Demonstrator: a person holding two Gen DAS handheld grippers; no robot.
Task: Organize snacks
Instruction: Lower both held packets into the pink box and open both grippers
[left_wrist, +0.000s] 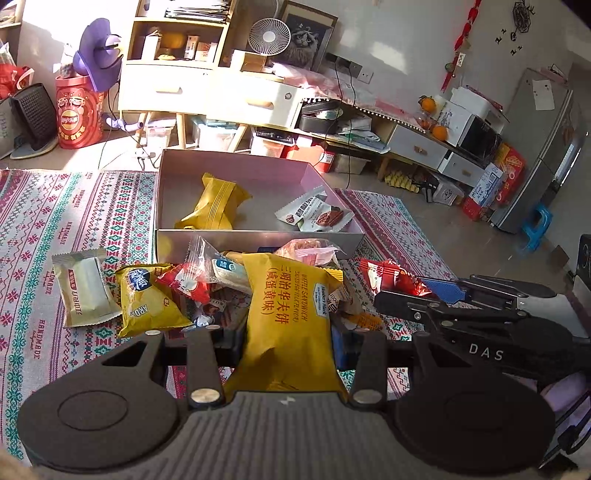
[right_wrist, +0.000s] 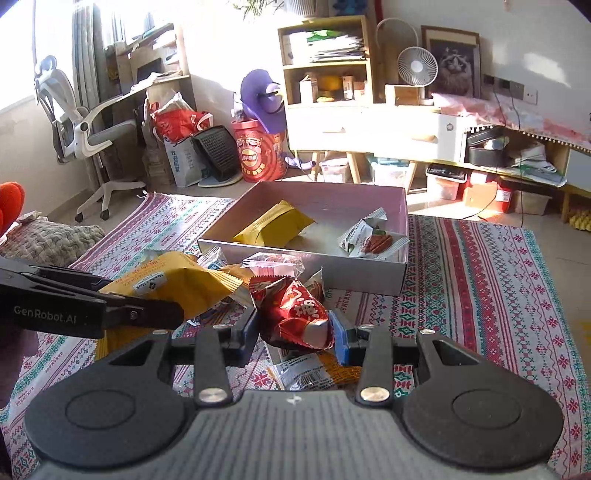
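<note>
Beyond the snack pile (left_wrist: 207, 288), the open box (left_wrist: 258, 240) presents its near wall, floor mostly bare. Left tongs (left_wrist: 286, 345) pinch the yellow waffle packet (left_wrist: 288, 314); right tongs (right_wrist: 293, 334) apparently pinch the red packet (right_wrist: 295, 314).

Each camera sits at the back of its own gripper and looks forward and downward along the two fingers, close above the patterned rug (left_wrist: 55, 229). The left wrist view faces the near wall of the pink box (left_wrist: 258, 240) almost squarely; the right wrist view meets it from further right, toward its near corner. Both share the box, the snack pile (right_wrist: 229, 280) at its near edge, and the wooden shelf unit (right_wrist: 325, 74) behind.
</note>
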